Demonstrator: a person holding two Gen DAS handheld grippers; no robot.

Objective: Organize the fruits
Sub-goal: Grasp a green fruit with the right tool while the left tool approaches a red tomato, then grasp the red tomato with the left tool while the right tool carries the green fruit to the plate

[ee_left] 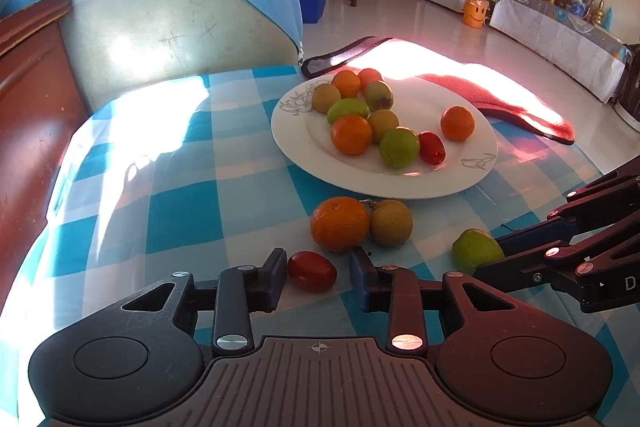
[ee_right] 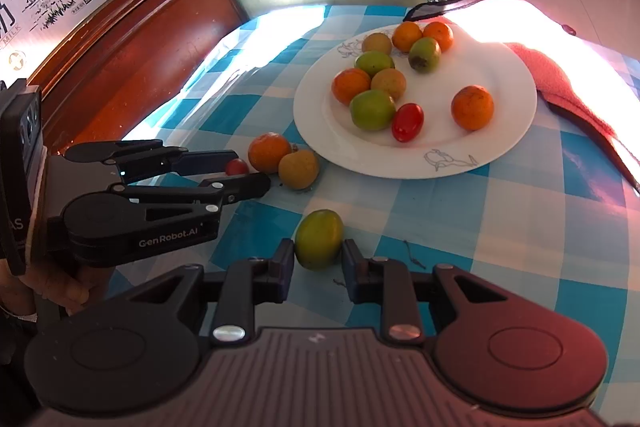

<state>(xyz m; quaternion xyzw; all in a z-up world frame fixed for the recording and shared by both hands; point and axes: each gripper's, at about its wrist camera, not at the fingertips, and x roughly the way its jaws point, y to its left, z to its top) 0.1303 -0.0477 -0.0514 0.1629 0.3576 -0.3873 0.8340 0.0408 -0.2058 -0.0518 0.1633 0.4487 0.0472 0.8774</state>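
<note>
The white plate (ee_left: 384, 183) on the blue checked worktop (ee_left: 180, 219) already carries most of the fruit; four pieces lie off it, all on the side of the plate nearest both tools.

The left gripper (ee_left: 318, 277) has its fingers parted with a small red tomato (ee_left: 312, 271) lying between them. The tomato's long axis runs roughly across the gap from finger to finger; it sits right against the left finger, with a clear gap to the right one. Nothing is gripped yet. An orange (ee_left: 339, 223) and a tan-green round fruit (ee_left: 391, 223) touch each other just beyond the tomato, between it and the plate.

The right gripper (ee_right: 319, 261) straddles a green fruit (ee_right: 319, 245) tinged with orange. Its fingers are open about as wide as the fruit, the left one at or very near the skin, the right just beside it; whether either presses I cannot tell. The fruit is egg-shaped, long axis pointing toward the plate, so the fingers would close across its narrow width.

Each tool is nearest its own piece. The tomato is glossy and smooth and likely to slip or roll; closing gently and centred looks wise.
</note>
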